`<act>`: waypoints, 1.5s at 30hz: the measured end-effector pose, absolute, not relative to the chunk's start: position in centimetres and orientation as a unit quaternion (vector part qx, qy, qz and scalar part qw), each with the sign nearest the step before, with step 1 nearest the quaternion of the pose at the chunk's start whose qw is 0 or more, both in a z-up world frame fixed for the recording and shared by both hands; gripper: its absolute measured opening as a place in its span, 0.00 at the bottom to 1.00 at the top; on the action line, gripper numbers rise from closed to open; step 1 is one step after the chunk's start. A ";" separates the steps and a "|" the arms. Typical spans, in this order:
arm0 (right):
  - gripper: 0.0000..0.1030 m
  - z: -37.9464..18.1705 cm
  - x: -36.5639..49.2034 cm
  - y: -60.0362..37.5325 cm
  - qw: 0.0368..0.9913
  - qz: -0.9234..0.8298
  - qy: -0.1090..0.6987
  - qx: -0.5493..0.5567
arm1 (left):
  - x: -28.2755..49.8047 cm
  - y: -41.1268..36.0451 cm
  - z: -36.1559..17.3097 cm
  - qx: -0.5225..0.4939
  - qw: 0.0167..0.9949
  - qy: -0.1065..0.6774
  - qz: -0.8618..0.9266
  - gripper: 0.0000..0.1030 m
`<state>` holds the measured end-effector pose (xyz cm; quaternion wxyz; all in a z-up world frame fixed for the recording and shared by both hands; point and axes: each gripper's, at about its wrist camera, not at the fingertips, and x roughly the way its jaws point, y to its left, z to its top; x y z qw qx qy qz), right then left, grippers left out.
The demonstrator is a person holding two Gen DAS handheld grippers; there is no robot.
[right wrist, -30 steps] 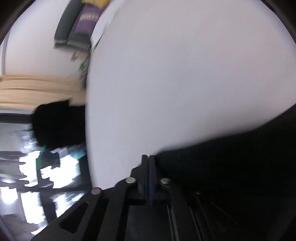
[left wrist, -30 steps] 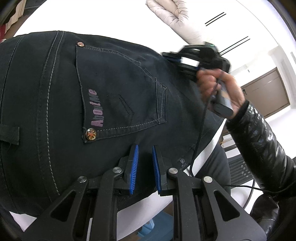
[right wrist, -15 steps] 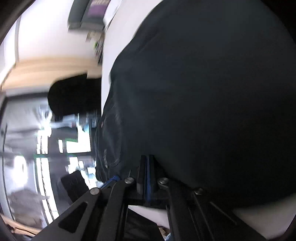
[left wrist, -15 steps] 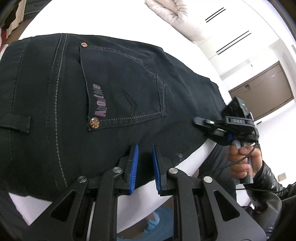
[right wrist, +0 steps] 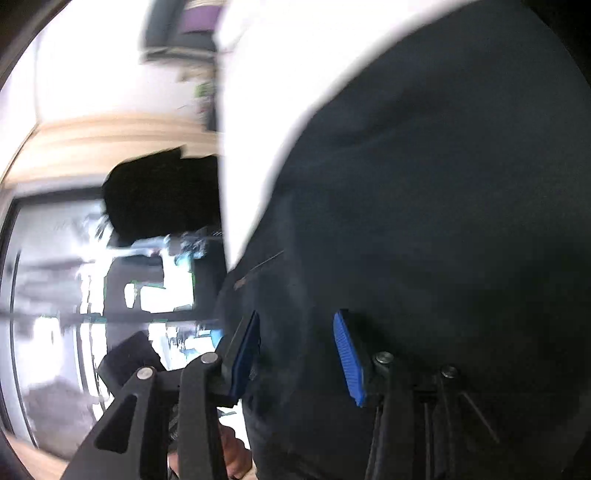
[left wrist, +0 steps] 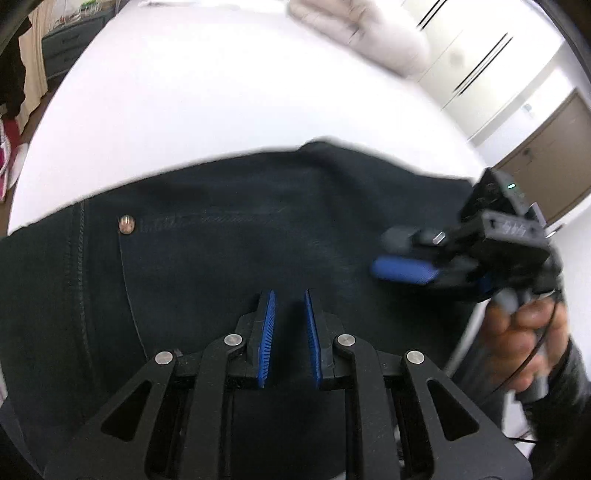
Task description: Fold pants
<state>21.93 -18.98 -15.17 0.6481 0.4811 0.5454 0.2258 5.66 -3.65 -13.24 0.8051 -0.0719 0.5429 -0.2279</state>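
Note:
Black pants (left wrist: 221, 280) lie flat on the white table (left wrist: 192, 96), with a rivet and a seam showing at the left. My left gripper (left wrist: 290, 299) hovers over them. Its blue pads stand a narrow gap apart and nothing is pinched between them. My right gripper (left wrist: 391, 253), held by a hand (left wrist: 517, 332), reaches in from the right over the pants' right end. In the right wrist view the right gripper (right wrist: 297, 319) is opening, its pads wide apart over the black pants (right wrist: 443, 184) without pressing on the cloth.
A pale padded garment (left wrist: 362, 26) lies at the table's far side. White cupboards and a brown door (left wrist: 546, 166) stand behind at the right. A dark dresser (left wrist: 62, 40) sits off the far left edge. The right wrist view is blurred, with a dark shape (right wrist: 159, 192) beyond the table edge.
The right gripper's jaws, shut before, have parted, and it has come in over the pants' right end. The left gripper has shifted, so the pants sit lower in its view.

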 end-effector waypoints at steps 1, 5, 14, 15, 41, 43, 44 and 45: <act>0.19 -16.3 22.1 -20.8 0.642 0.212 0.535 0.507 | 5.9 -3.1 -14.0 -0.083 0.801 0.548 -0.228 0.15; 0.00 -17.8 21.6 -30.2 0.641 0.155 0.444 0.607 | 5.9 -0.7 -15.1 -0.144 0.793 0.539 -0.244 0.15; 0.00 -16.3 22.1 -48.4 0.691 -0.005 0.314 0.651 | 6.2 -1.3 -15.6 -0.138 0.796 0.541 -0.232 0.15; 0.00 -15.9 22.1 -50.1 0.700 -0.028 0.304 0.645 | 6.1 -1.3 -15.6 -0.139 0.796 0.542 -0.232 0.15; 0.02 -11.5 32.4 -41.9 0.728 -0.038 0.296 0.618 | 7.9 -8.6 -14.8 -0.118 0.770 0.556 -0.289 0.15; 0.10 -9.4 31.2 -44.6 0.750 -0.103 0.268 0.595 | 7.8 -8.3 -15.4 -0.116 0.772 0.555 -0.286 0.15; 0.23 -8.5 29.2 -47.1 0.753 -0.117 0.253 0.596 | 7.8 -8.3 -15.4 -0.117 0.773 0.554 -0.285 0.15; 0.40 -7.6 27.6 -48.4 0.758 -0.126 0.234 0.596 | 7.6 -8.3 -15.5 -0.118 0.774 0.554 -0.284 0.15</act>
